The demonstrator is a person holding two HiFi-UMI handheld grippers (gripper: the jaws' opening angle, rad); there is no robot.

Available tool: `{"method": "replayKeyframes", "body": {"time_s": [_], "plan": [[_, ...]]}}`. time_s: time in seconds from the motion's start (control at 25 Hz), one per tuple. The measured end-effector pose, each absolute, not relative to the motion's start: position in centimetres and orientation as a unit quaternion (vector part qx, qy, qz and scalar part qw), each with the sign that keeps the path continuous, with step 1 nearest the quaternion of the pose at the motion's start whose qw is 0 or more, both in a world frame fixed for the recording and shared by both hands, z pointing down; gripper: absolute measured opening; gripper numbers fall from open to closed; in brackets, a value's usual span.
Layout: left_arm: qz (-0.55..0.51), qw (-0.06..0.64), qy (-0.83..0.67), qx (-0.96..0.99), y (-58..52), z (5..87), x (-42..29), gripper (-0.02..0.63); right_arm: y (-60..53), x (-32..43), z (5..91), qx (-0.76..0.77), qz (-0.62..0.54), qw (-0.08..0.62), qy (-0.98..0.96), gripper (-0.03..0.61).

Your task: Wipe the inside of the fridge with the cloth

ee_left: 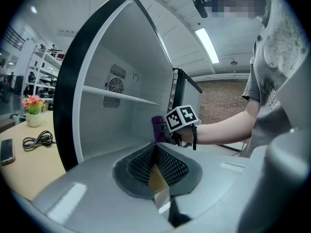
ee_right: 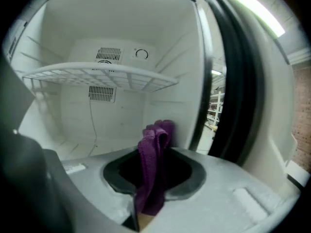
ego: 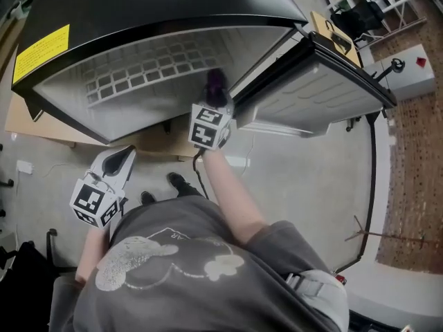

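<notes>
Nearest the body, the left gripper [ego: 123,159] is hanging back with its jaws pressed together on nothing, probably idling out of the way. Ahead, the right gripper [ee_right: 149,178] is pinching the purple cloth [ee_right: 156,135], a fold standing up past the jaws, ready for wiping. It is pointing into the open fridge [ego: 138,101], below the wire shelf [ee_right: 97,74], white walls lying beyond

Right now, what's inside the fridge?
A white wire shelf, vent grilles on the back wall, and no food visible. The right gripper holds a purple cloth at the opening; its body hides part of the floor.
</notes>
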State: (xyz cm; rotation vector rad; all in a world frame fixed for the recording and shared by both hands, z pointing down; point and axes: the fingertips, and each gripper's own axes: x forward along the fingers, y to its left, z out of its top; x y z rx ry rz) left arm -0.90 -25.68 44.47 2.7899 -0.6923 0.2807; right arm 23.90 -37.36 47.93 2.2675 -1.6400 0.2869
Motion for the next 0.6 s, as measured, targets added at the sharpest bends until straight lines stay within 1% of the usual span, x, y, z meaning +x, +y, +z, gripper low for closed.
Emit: {"method": "replayKeyframes", "body": {"time_s": [0.16, 0.36, 0.48, 0.6], "plan": [[0.092, 0.126, -0.219, 0.963, -25.0, 44.3, -1.5, 0.017, -33.0, 24.1, 47.9, 0.81, 0.104, 0.16, -0.555, 0.084], [0.088, 0.119, -0.206, 0.967, -25.0, 44.0, -2.0, 0.017, -29.1, 22.6, 46.5, 0.81, 0.089, 0.131, -0.565, 0.084], [0.087, 0.103, -0.228, 0.964, -25.6, 43.4, -2.6, 0.017, -28.8, 21.2, 45.1, 0.792, 0.066, 0.123, -0.595, 0.084], [0.084, 0.104, -0.275, 0.952, -25.5, 42.7, -3.4, 0.017, -28.9, 19.3, 44.7, 0.757, 0.036, 0.131, -0.639, 0.084]]}}
